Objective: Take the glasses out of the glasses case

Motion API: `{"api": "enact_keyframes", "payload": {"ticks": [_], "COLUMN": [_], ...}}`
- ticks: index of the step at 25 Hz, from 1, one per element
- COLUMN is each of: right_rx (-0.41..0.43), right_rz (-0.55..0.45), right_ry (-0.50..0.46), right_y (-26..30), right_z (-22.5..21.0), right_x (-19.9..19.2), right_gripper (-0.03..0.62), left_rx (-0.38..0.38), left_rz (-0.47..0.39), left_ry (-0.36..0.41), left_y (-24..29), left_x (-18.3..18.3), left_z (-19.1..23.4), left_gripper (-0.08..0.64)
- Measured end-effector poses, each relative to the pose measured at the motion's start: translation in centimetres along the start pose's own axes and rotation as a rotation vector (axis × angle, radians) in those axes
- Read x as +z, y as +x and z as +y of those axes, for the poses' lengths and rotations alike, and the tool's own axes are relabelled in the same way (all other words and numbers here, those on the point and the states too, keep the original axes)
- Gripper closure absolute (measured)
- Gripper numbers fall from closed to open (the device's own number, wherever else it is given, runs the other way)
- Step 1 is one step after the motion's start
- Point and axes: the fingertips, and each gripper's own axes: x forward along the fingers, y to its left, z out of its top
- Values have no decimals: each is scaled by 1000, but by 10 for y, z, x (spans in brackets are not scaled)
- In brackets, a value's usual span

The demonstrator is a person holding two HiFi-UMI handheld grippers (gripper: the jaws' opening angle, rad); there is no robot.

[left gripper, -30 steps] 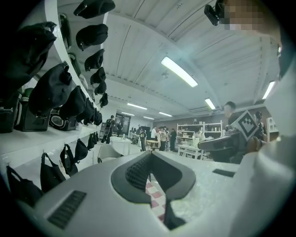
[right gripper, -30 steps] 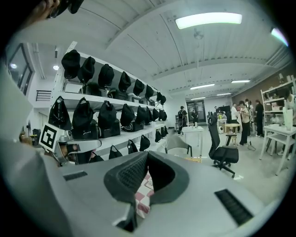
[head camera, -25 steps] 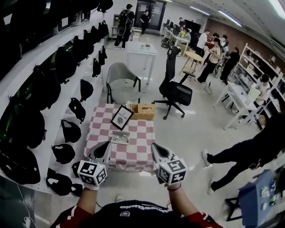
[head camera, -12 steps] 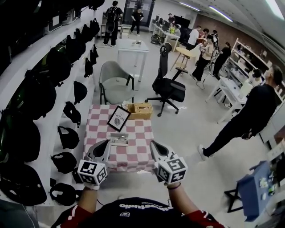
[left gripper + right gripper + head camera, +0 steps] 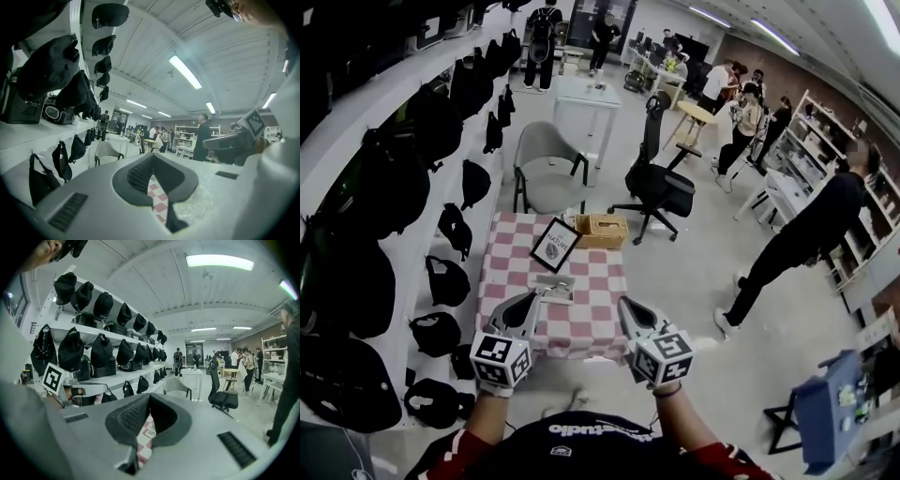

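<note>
Hovering before the checked surface (image 5: 598, 281), left tool (image 5: 528, 302) and right tool (image 5: 626, 307) have jaws together, empty, near the case (image 5: 554, 289)

So the counter (image 5: 511, 272) is a small one with a pink-and-white checked cloth over it. At the far side there's a black-framed sign (image 5: 555, 246) set at an angle and a wicker basket (image 5: 601, 231) just beside it. The glasses case (image 5: 554, 290) sits nearer the front.

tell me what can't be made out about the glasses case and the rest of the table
Glasses case: head view, too small to tell if open or holding glasses.
Framed sign: head view, print too small.
Tablecloth: gripper views, jaws cover all but a checked strip.
</note>
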Motion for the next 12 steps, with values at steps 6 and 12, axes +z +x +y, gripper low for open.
{"api": "enact_keyframes", "payload": {"ticks": [6, 12], "right_rx": [38, 66], "right_rz": [6, -1], "right_ry": [-11, -12], "right_y": [17, 35], "right_z": [4, -2], "right_x": [1, 4], "right_gripper": [597, 597], "left_rx": [21, 38], "left_rz": [-10, -22], "left_ry": [-6, 10], "left_y": [0, 13], "left_x": [0, 5], "left_z": [7, 12], "left_gripper": [554, 553]}}
